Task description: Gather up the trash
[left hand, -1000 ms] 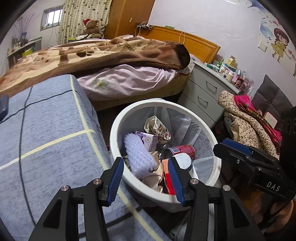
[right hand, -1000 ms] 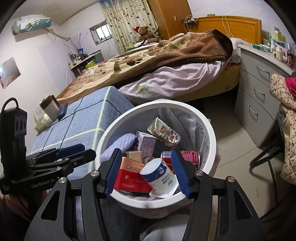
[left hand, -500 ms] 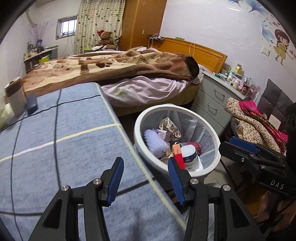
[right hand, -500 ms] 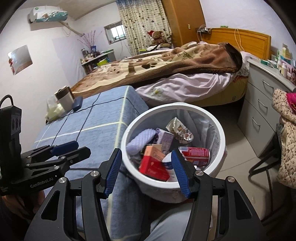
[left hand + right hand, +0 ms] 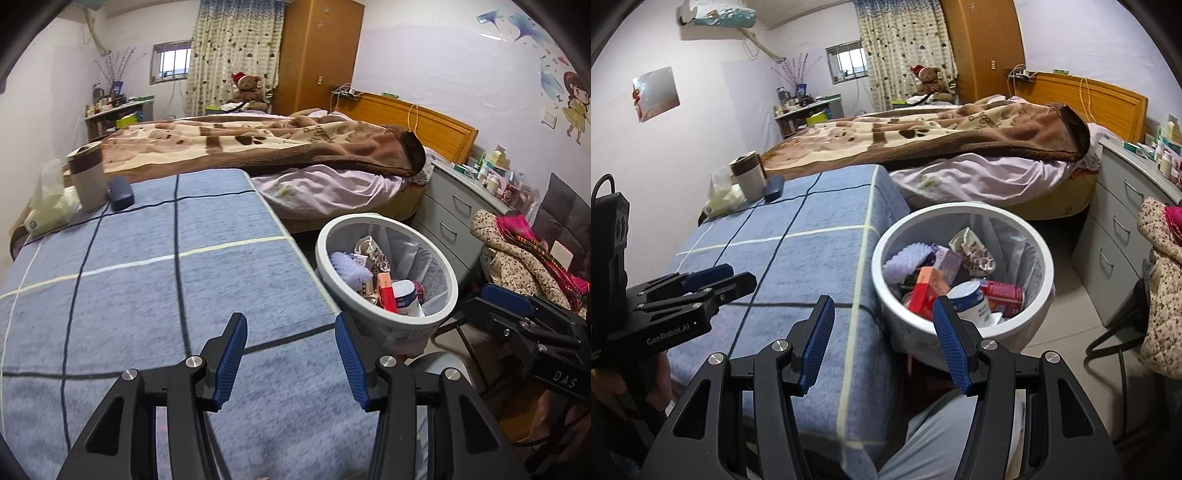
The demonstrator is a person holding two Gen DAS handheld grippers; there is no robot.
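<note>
A white trash bin (image 5: 384, 320) (image 5: 964, 214) stands on the floor to the right of a blue checked table (image 5: 147, 280) (image 5: 798, 258). It holds a red box (image 5: 925, 291), a white cup (image 5: 969, 299), a red can (image 5: 1004, 293), a purple brush (image 5: 905, 258) and wrappers. My left gripper (image 5: 291, 356) is open and empty above the table's near right corner. My right gripper (image 5: 882, 341) is open and empty, between table edge and bin. Each gripper also shows in the other's view: the left (image 5: 705, 280), the right (image 5: 506, 306).
A brown-and-white cup (image 5: 88, 181), a dark blue case (image 5: 120, 197) and a tissue pack (image 5: 48, 210) sit at the table's far left. A bed (image 5: 277, 155) lies behind. Grey drawers (image 5: 454, 218) and a chair with clothes (image 5: 528, 258) stand right of the bin.
Both grippers have pulled back and moved left, away from over the bin. The bin now lies to the right and the table fills more of the views. Both stay open.
</note>
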